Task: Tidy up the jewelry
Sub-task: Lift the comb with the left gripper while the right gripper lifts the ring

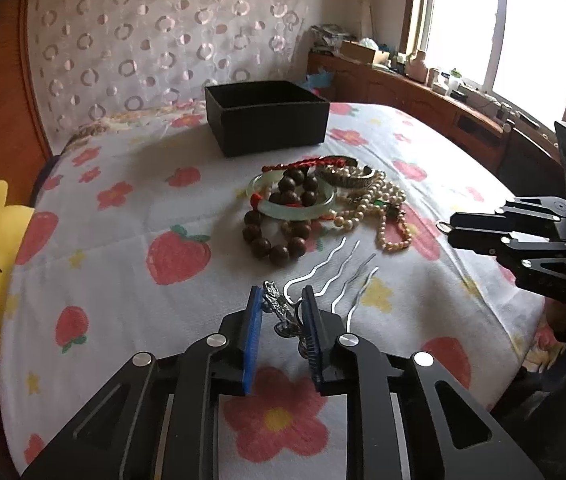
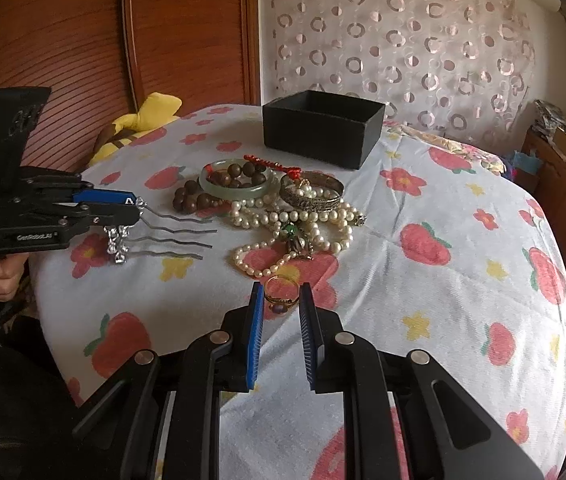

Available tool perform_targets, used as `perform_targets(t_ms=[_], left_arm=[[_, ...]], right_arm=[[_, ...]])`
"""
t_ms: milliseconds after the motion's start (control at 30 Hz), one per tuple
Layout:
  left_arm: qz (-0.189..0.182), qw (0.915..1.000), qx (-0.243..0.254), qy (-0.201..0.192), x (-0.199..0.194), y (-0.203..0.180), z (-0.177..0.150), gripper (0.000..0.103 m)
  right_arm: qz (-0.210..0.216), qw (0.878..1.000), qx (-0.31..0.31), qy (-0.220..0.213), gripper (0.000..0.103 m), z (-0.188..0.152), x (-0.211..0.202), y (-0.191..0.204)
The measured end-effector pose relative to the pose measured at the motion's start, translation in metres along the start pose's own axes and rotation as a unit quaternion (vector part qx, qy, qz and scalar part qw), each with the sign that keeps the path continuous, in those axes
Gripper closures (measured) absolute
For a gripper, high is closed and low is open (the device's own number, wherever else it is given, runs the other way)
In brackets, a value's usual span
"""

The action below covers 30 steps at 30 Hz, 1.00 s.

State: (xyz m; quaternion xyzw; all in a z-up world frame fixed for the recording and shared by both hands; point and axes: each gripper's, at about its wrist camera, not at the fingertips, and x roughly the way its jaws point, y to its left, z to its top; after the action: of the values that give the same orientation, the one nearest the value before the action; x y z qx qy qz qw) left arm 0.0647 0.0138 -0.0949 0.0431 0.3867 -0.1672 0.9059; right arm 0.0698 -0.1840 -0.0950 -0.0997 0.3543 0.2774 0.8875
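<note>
"GeeRobot.AI" lettering along left gripper, beside silver hairpins.

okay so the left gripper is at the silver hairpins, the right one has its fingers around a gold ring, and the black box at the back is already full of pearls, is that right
Not quite. The black box shows no pearls: in the left wrist view the visible part of its inside is bare, and the pearl necklace lies in the pile on the bedspread. The rest holds: the left gripper is at the silver hairpins, and the right gripper straddles the gold ring.

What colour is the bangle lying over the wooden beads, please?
Pale green bangle; left wrist view shows it best.
</note>
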Motion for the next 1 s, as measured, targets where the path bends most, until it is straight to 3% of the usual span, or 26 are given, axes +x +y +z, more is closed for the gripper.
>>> perform_targets(t_ms=[667,1000], left_arm=[[-0.003,0.9974,0.052,-0.050,-0.029,-0.043,0.000,0.097],[-0.006,0.9963,0.040,-0.076,-0.039,-0.033,0.021,0.097]], right_arm=[[-0.003,1.000,0.005,-0.008,0.083,-0.001,-0.009,0.000],[-0.005,1.000,-0.007,-0.021,0.084,0.017,-0.011,-0.006]])
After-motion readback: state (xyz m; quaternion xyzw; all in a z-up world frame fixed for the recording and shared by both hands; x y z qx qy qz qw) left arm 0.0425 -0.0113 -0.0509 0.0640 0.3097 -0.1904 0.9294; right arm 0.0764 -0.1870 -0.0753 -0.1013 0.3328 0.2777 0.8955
